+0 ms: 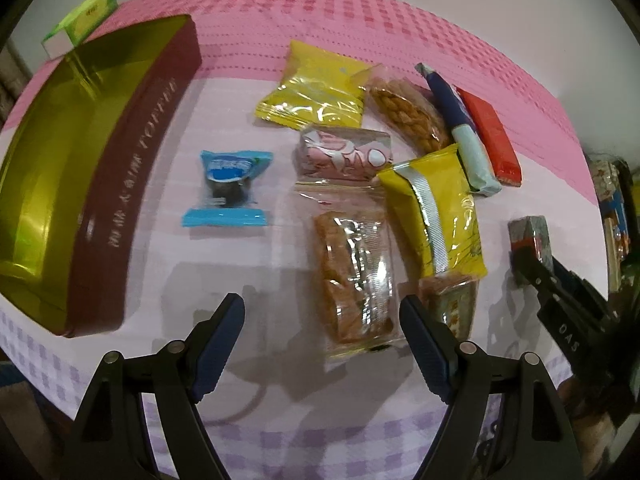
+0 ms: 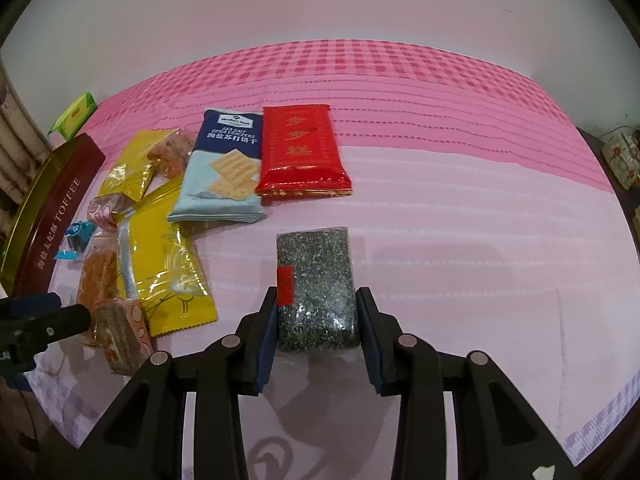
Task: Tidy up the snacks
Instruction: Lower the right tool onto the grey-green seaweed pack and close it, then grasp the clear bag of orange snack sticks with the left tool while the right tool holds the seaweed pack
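My right gripper [image 2: 316, 312] is shut on a clear pack of dark sesame brittle [image 2: 316, 284] with a red label; it also shows in the left wrist view [image 1: 530, 240]. My left gripper [image 1: 322, 316] is open above the cloth, its fingers on either side of a clear pack of orange biscuits [image 1: 356, 276]. Snacks lie in a group: a red pack [image 2: 302, 152], a blue cracker pack [image 2: 224, 168], two yellow packs [image 1: 436, 216] [image 1: 320, 88], a pink-white pack [image 1: 344, 152] and a blue cookie pack [image 1: 228, 184].
An open gold-lined toffee tin [image 1: 80, 184] with maroon walls stands at the left. A green box [image 1: 82, 20] lies behind it. A pink chequered cloth [image 2: 460, 200] covers the table. Clutter stands beyond the right edge [image 2: 620, 156].
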Tool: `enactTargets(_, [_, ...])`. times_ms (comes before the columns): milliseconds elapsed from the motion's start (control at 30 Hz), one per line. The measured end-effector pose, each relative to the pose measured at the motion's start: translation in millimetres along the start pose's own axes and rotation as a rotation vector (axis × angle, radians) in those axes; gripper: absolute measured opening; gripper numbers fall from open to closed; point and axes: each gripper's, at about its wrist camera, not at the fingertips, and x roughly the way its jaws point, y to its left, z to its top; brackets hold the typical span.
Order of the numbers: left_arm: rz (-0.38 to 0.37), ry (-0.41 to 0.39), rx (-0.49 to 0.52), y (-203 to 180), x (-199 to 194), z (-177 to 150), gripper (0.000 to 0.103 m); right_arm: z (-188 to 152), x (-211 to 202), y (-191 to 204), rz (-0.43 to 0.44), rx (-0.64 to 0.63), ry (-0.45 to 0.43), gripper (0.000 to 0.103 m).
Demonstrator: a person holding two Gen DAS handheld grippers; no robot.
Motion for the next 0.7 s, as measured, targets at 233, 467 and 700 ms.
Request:
enactTargets(233, [0.043, 0.011, 0.007, -14, 12, 11, 0.07, 0, 1, -1, 0.006, -0.003, -0.002, 0.035])
enactTargets(467, [0.105, 0.013, 0.027, -27, 17, 27, 0.052, -1, 1, -1, 0.012, -0.002, 0.0, 0.035])
enactTargets(700, [0.135, 0.0, 0.05, -30, 19, 30, 0.038, 0, 1, -1, 0.011, -0.008, 0.002, 0.035])
